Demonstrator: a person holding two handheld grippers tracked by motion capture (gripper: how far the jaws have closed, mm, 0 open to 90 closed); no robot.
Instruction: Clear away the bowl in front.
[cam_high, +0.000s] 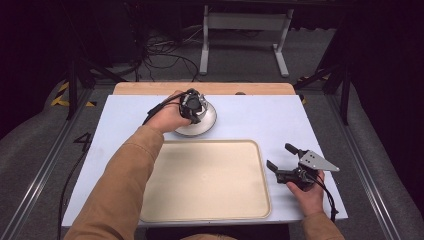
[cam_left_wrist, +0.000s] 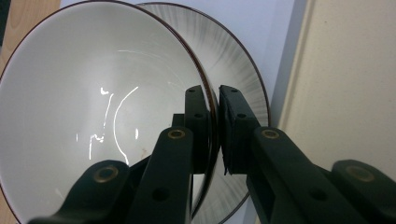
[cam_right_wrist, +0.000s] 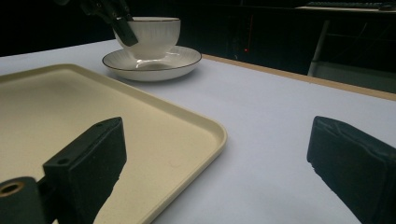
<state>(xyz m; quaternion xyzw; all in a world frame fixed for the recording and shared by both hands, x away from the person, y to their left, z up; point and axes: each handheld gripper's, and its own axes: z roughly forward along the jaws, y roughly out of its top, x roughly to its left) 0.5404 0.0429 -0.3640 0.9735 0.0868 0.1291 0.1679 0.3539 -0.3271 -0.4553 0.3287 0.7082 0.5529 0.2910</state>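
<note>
Left gripper pinched on the bowl rim, bowl on its saucer beyond the tray, right gripper idle, agape, empty; I reckon lift and carry trayward next.

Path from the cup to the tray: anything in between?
Nothing visible. The left gripper is already shut on the cup rim, cup sitting on the saucer. The tray lies right beside the saucer, with bare table between them. The right gripper waits open beyond the tray's far edge.
</note>
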